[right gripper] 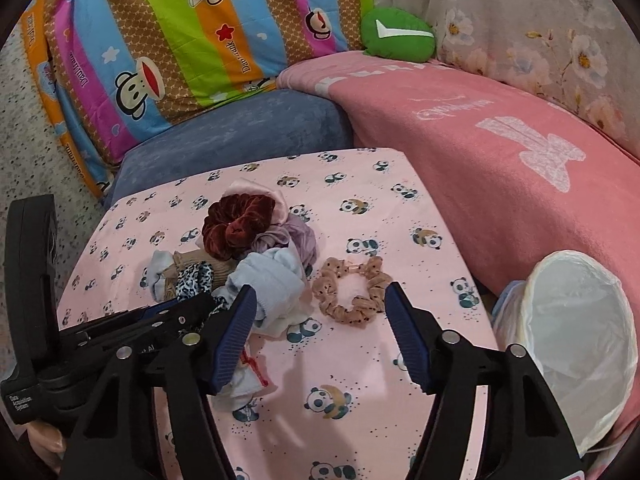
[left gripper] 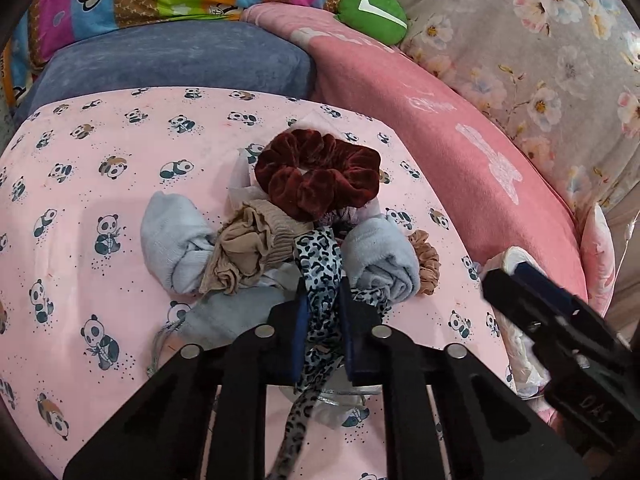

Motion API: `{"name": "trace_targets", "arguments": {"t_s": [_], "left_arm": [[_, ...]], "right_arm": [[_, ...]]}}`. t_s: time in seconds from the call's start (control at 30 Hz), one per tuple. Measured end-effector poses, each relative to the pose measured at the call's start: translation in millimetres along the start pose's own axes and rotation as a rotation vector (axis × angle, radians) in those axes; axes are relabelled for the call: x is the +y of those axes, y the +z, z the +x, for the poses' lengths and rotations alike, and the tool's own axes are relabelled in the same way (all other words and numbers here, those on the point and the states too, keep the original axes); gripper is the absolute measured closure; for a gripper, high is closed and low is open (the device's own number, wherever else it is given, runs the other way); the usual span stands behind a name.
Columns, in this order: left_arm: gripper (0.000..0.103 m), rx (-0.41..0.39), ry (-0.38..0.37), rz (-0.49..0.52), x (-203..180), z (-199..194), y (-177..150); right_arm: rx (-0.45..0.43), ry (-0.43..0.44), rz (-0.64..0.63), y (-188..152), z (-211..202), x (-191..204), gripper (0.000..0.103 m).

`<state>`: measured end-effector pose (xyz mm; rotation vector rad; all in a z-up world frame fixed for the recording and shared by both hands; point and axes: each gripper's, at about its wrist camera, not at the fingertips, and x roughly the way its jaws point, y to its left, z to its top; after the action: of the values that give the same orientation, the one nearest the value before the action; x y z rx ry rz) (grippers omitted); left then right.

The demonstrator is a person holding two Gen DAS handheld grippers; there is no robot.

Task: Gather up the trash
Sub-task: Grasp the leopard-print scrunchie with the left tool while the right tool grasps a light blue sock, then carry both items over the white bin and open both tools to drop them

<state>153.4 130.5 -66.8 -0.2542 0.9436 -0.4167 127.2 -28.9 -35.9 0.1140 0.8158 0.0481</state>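
Note:
A pile of small cloth items lies on the pink panda-print surface (left gripper: pixel 100 184). My left gripper (left gripper: pixel 323 300) is shut on a leopard-print band (left gripper: pixel 320 264), which hangs down between its fingers. Around it lie a dark red velvet scrunchie (left gripper: pixel 320 172), pale blue socks (left gripper: pixel 172 240) and a beige sock (left gripper: pixel 248 248). My right gripper (right gripper: pixel 320 300) is open and empty, above the surface, with a tan dotted scrunchie (right gripper: pixel 352 292) just beyond its fingertips. The white-lined bin (right gripper: pixel 576 344) stands at the right edge of the surface.
A pink blanket (right gripper: pixel 480 152) covers the cushion behind and to the right. A blue cushion (right gripper: pixel 240 124), a striped monkey-print quilt (right gripper: pixel 160 32) and a green plush (right gripper: pixel 396 32) lie at the back. A purple scrunchie (right gripper: pixel 292 236) sits in the pile.

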Motion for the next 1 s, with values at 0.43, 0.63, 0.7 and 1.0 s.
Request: {"name": "trace_targets", "arguments": {"t_s": [0.43,0.63,0.7,1.0], "left_arm": [[0.092,-0.095,0.116,0.017,11.7,-34.6,20.1],[0.092,-0.126,0.175,0.061,4.1,-45.6,28.8],[0.092,-0.140,0.188,0.070,-0.9,-50.5,31.7],[0.092,-0.206,0.176,0.153,-52.3,-71.3,46.4]], "right_arm": [[0.111,0.098,-0.010,-1.5,53.6,29.7,0.057],[0.104,0.112,-0.024,1.2,53.0,33.8,0.085],[0.072,0.102,-0.030,6.8,41.8,32.7,0.085],[-0.090,0.094,0.019,45.1,-36.1,-0.6,0.086]]}}
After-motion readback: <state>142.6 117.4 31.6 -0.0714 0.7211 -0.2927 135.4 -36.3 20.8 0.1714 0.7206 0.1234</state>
